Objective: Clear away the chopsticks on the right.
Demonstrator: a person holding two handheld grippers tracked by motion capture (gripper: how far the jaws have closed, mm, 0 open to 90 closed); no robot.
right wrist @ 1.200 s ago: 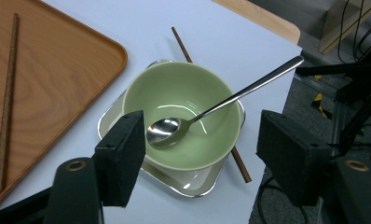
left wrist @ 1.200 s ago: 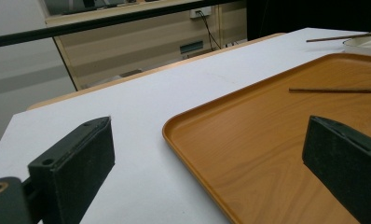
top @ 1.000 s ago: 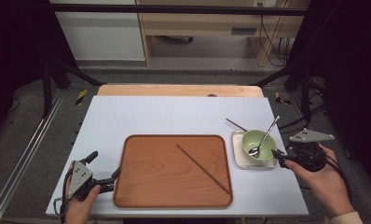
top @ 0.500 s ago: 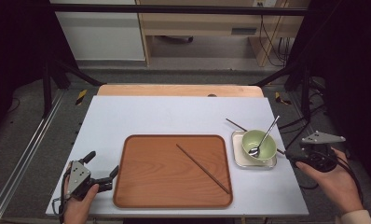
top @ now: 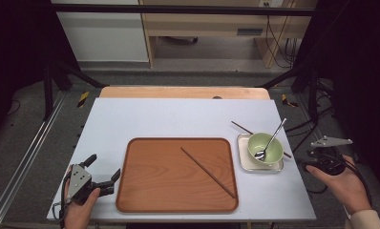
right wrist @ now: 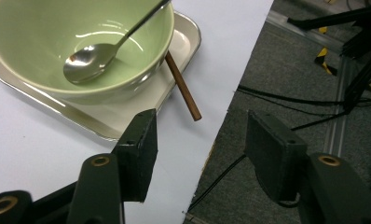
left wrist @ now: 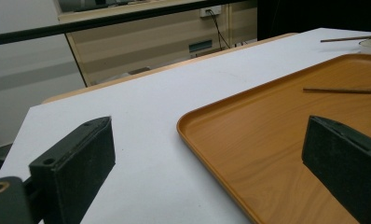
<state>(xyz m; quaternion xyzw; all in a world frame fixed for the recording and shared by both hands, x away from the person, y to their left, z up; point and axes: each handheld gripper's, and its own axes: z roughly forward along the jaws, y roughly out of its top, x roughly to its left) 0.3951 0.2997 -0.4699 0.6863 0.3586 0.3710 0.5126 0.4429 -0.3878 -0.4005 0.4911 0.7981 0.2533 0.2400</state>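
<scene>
So, high view: right gripper sits off the table's right edge, jaws spread and empty, and it's the nearer hand to the chopstick that runs under the white tray holding the green bowl with the spoon. That stick's long axis goes diagonally from upper left, where its far end pokes out behind the tray, down to the lower right, where its near end sticks out toward the right gripper. Second chopstick lies on the same kind of diagonal inside the wooden serving tray, between the two hands. Left gripper rests at the near-left corner of the table, just beside the serving tray's left rim, jaws released, nothing in them. Left gripper view: both jaws wide apart, the serving tray rim between them, chopstick well ahead on the wood, plenty of bare table to the left. Right gripper view: jaws parted and empty, straddling the table edge; chopstick tip lies just ahead of the left jaw, emerging from under the white tray beside the bowl, spoon resting inside. My read: a grab there means coming in along the table edge with the jaws across the stick's axis; room is tight against the white tray, open on the edge side.
</scene>
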